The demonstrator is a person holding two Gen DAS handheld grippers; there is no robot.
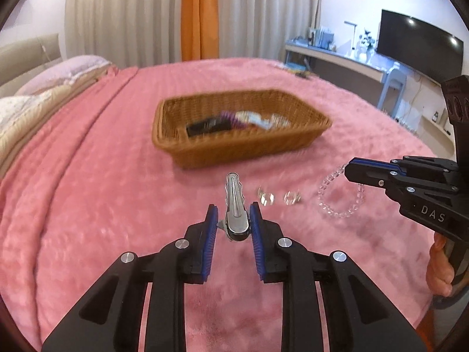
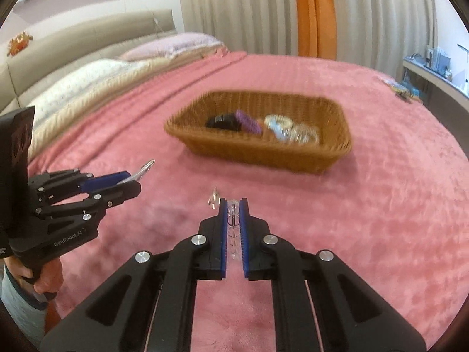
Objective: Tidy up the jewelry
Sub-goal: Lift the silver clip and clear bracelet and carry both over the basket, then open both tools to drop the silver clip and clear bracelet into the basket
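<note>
A metal hair clip [image 1: 234, 205] is pinched at its hinge end between the blue pads of the left gripper [image 1: 233, 217], its long jaw pointing toward the basket [image 1: 205, 152]. The right gripper [image 2: 233, 214] is clenched on a clear bead bracelet [image 1: 337, 196], which hangs from it as a loop; in the right wrist view only a few beads show between the pads. Both items are held above the pink blanket [image 1: 88, 176], near its front edge, with the basket farther toward the middle of the bed. Two small clear pieces [image 1: 278, 198] lie on the blanket between clip and bracelet; their kind cannot be told.

Risks, as judged: the clip is gripped only at its narrow end and could pivot or slip out during the carry; the dangling bracelet could swing, snag the wicker rim, or slide out of the grip.

The basket and its contents (something black, something purple, pale items) are motion-blurred. The bracelet's clasp, if any, is hidden.
</note>
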